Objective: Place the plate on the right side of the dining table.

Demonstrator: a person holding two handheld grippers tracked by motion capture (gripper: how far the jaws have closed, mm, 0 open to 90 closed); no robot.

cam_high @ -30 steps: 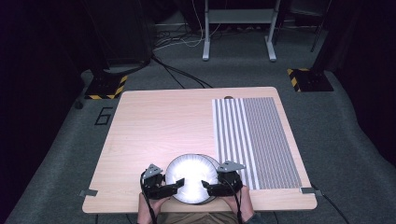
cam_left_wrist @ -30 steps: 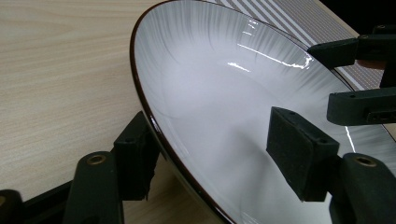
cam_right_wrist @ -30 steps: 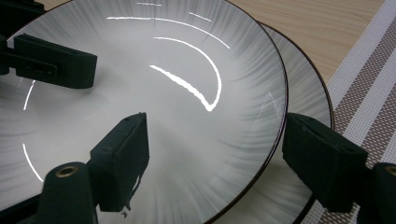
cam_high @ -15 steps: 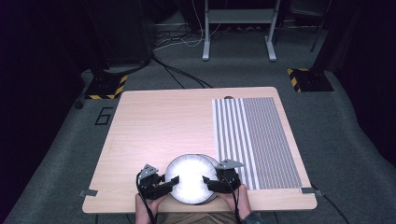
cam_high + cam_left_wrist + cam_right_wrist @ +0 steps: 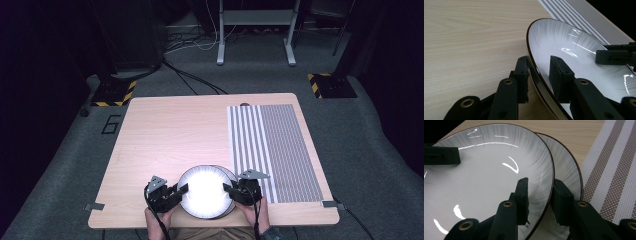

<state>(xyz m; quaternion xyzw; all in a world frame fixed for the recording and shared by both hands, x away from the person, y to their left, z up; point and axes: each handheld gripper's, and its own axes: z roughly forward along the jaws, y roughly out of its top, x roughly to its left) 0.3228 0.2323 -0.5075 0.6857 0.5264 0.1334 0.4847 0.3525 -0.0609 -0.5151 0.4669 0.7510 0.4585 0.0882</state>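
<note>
two plates are stacked at the near edge of the wooden table point(image 5: 165, 135), directly in front of the person. the top plate point(image 5: 206, 191) is white with a thin dark rim and glares bright in the high view. in the right gripper view it point(image 5: 486, 170) is tilted, and the lower plate point(image 5: 570, 175) shows beneath and beyond it on the side towards the striped mat point(image 5: 614, 170).

left gripper point(image 5: 172, 192): it sits at the left rim of the top plate. in the left gripper view point(image 5: 539, 75) one jaw lies outside and under the rim, the other on the inner face. the jaws have just been closing, with the rim between them. a narrow gap shows between the outer jaw and the rim, so contact cannot be confirmed.

right gripper point(image 5: 234, 191): it sits at the opposite rim. in the right gripper view point(image 5: 539, 196) one jaw rests on the inner face of the top plate and the other stands between the two plates. these jaws have likewise just been closing about the rim; whether the pads press cannot be told.

the striped mat point(image 5: 272, 150) covers the right part of the table, just beside the plates. both hands hold the grippers at the bottom edge of the high view.
</note>
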